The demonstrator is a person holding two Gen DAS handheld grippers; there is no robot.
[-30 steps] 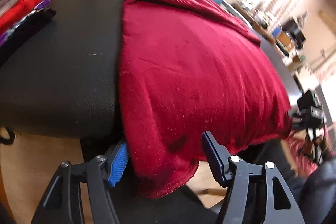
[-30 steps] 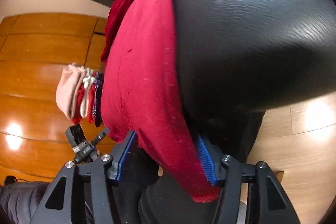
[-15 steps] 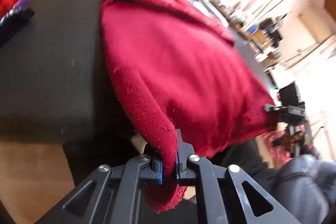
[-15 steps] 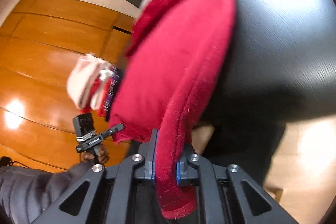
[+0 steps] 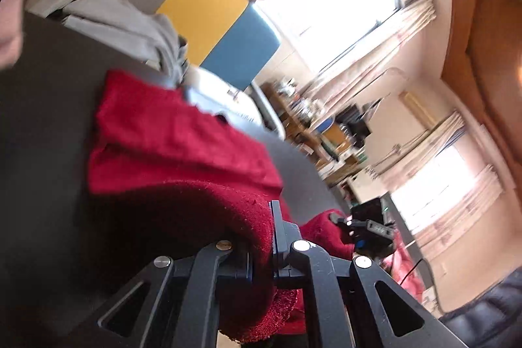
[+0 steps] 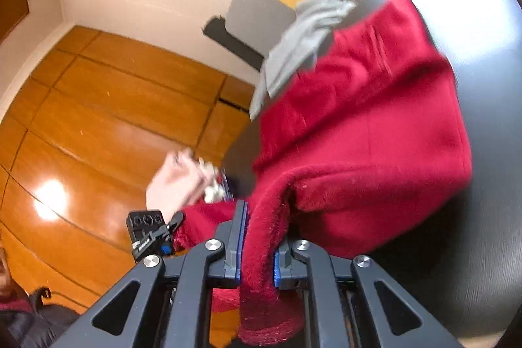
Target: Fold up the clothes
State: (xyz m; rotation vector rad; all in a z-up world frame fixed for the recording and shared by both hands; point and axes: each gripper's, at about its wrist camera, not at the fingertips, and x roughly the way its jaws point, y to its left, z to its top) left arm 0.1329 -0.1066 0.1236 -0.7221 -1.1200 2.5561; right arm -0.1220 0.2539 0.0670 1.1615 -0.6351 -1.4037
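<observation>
A deep red velvety garment (image 5: 182,145) lies on a round black table (image 5: 42,126), its near edge lifted off the surface. My left gripper (image 5: 262,250) is shut on one near corner of the red garment, with the hem hanging below the jaws. My right gripper (image 6: 257,247) is shut on the other near corner of the red garment (image 6: 359,126), cloth bunched between the blue pads. In each wrist view the other gripper shows beside the cloth: the right one (image 5: 368,225) and the left one (image 6: 148,237).
A grey garment (image 6: 306,28) lies crumpled at the far rim of the black table (image 6: 483,87). A stack of folded pink and red clothes (image 6: 182,181) sits at the table's left side. Grey, yellow and blue panels (image 5: 208,8) stand behind. Wooden floor (image 6: 98,119) surrounds the table.
Both grippers shut on the garment's hanging near corners and rose, lifting that edge up and forward over the table. The views tilted up toward the room.
</observation>
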